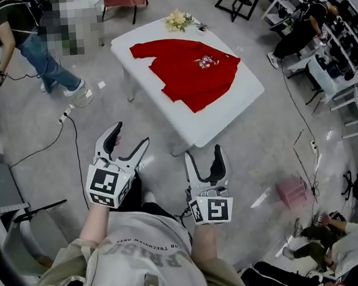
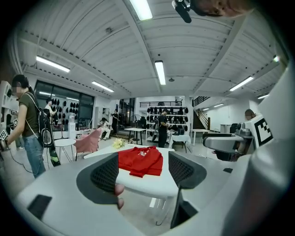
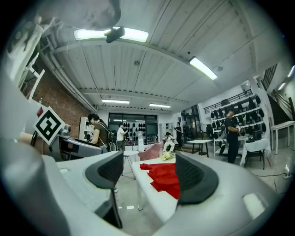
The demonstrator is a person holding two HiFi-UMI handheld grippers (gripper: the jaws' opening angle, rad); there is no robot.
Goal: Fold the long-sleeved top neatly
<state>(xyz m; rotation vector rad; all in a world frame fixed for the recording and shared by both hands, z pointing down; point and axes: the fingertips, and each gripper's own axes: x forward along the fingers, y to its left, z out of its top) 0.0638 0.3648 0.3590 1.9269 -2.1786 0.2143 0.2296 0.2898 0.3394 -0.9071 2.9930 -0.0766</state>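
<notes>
Both claws wide, empty: left gripper (image 1: pixel 132 134), right gripper (image 1: pixel 203 151), well short of table (image 1: pixel 226 119). Red long-sleeved top (image 1: pixel 189 68) lies flat on it, far ahead. Judgement: approach near edge squarely, pinch single fabric layer, avoid dragging.

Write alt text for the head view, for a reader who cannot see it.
A red long-sleeved top lies spread on a white table, ahead of the person. The left gripper and right gripper are both open and empty, held above the grey floor short of the table.
</notes>
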